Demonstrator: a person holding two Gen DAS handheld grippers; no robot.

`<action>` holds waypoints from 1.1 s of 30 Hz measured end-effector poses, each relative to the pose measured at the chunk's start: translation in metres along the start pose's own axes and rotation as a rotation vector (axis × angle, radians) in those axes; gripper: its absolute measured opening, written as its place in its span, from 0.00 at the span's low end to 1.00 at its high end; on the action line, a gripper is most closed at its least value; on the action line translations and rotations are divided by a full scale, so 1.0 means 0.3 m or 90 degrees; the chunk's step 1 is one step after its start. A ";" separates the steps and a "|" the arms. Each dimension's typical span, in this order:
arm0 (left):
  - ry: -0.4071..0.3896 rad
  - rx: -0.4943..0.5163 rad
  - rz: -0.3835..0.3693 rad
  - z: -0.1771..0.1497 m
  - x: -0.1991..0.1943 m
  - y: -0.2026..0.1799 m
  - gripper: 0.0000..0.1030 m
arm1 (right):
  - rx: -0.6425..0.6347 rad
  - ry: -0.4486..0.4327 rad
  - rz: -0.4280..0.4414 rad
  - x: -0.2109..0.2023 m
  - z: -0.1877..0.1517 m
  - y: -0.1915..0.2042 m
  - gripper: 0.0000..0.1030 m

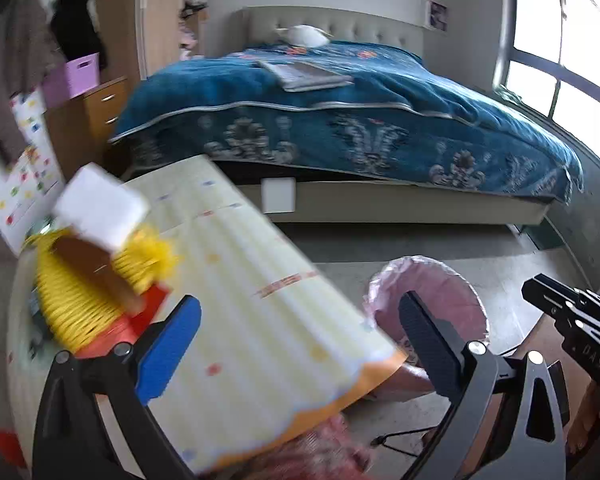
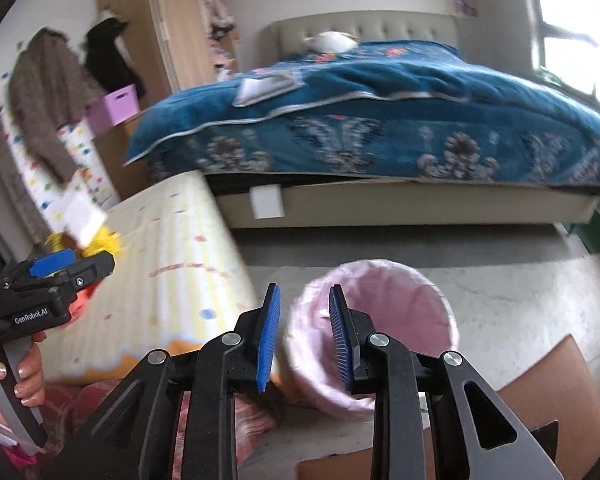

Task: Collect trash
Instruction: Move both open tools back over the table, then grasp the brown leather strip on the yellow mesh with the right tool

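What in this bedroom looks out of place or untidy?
A white block sits tilted atop a yellow duster at the table's edge. A flat grey item lies askew on the blue bedspread.

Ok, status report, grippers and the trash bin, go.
Left gripper wide open, empty. Right gripper part open, empty. Pink-lined bin on the floor just ahead, beside the table. Nothing blocking it.

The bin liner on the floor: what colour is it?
Pale pink liner, clearest in the right wrist view.

I get daylight from the window (image 1: 560, 60), blown out white; motion blur smears both views, and fisheye bends and darkens the edges
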State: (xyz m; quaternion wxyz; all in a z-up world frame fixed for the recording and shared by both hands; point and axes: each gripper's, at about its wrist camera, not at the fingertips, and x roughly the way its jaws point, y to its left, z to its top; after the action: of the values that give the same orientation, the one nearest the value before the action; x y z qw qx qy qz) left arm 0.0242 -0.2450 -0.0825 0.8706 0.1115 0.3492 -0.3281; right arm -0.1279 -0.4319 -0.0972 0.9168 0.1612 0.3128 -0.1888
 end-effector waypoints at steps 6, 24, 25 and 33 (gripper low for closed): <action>-0.013 -0.066 0.070 -0.080 -0.138 0.226 0.93 | -0.070 0.006 0.054 -0.009 0.011 0.217 0.29; -0.019 -0.214 0.241 -0.204 -0.250 0.703 0.93 | -0.229 0.029 0.183 0.131 0.057 0.729 0.41; -0.019 -0.213 0.246 -0.196 -0.245 0.714 0.93 | -0.233 0.031 0.186 0.141 0.058 0.736 0.41; -0.005 -0.213 0.269 -0.151 -0.174 0.787 0.93 | -0.268 0.046 0.205 0.280 0.091 0.853 0.45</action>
State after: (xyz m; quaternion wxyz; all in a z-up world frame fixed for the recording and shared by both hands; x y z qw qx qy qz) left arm 0.1249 -0.0207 -0.0882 0.9274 0.0348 0.3644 -0.0773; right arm 0.0621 -0.2396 -0.0843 0.9366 0.0215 0.3481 0.0343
